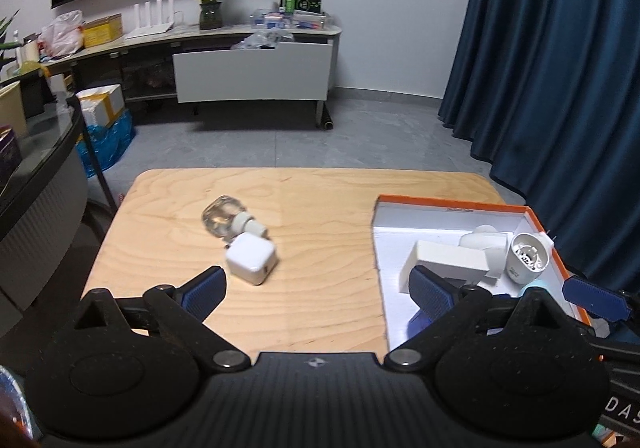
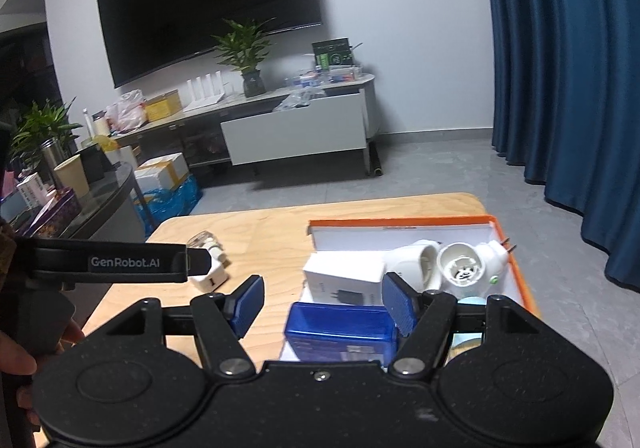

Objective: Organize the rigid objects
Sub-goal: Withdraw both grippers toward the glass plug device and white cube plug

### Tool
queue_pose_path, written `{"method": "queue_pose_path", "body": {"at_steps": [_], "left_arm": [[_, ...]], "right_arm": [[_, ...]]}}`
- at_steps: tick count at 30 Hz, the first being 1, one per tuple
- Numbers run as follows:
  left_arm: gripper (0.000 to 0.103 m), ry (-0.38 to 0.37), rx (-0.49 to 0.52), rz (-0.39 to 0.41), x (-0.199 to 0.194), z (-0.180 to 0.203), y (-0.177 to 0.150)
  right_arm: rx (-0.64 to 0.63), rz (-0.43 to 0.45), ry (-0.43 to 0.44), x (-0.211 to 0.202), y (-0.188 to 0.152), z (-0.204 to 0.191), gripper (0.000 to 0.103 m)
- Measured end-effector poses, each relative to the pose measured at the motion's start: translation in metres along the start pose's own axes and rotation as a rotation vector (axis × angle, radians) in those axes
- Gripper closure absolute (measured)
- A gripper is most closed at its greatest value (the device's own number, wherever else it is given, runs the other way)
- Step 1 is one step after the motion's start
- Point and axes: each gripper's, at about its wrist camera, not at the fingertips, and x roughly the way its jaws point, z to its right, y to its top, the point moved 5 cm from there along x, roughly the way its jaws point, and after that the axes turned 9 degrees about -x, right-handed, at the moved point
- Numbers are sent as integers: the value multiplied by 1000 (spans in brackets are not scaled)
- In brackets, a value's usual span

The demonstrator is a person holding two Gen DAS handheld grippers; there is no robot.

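A white cube charger (image 1: 251, 258) lies on the wooden table (image 1: 320, 312), touching a clear glass bottle with a white cap (image 1: 226, 219) behind it. My left gripper (image 1: 320, 290) is open and empty, just short of the charger. An orange-rimmed white box (image 1: 452, 204) on the right holds a white carton (image 1: 448, 262), white plug devices (image 1: 486, 242) and a blue box (image 2: 340, 332). My right gripper (image 2: 323, 306) is open over the box's near end, above the blue box, holding nothing. The charger (image 2: 210, 278) and bottle (image 2: 204, 242) also show in the right wrist view, partly behind the left gripper's body.
A dark glass-topped counter (image 1: 44, 151) stands left of the table. A TV stand with clutter (image 1: 256, 63) is across the grey floor. Blue curtains (image 1: 560, 67) hang on the right, close to the box's far side.
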Motion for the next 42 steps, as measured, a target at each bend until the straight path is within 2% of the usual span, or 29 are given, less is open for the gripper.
{"method": "queue_pose_path", "body": {"at_steps": [23, 42], "left_arm": [[2, 76, -103, 18, -23, -73, -14], [2, 96, -125, 35, -26, -88, -11]], "right_arm": [[-82, -29, 85, 11, 0, -57, 22], [-121, -57, 122, 27, -1, -86, 22]]}}
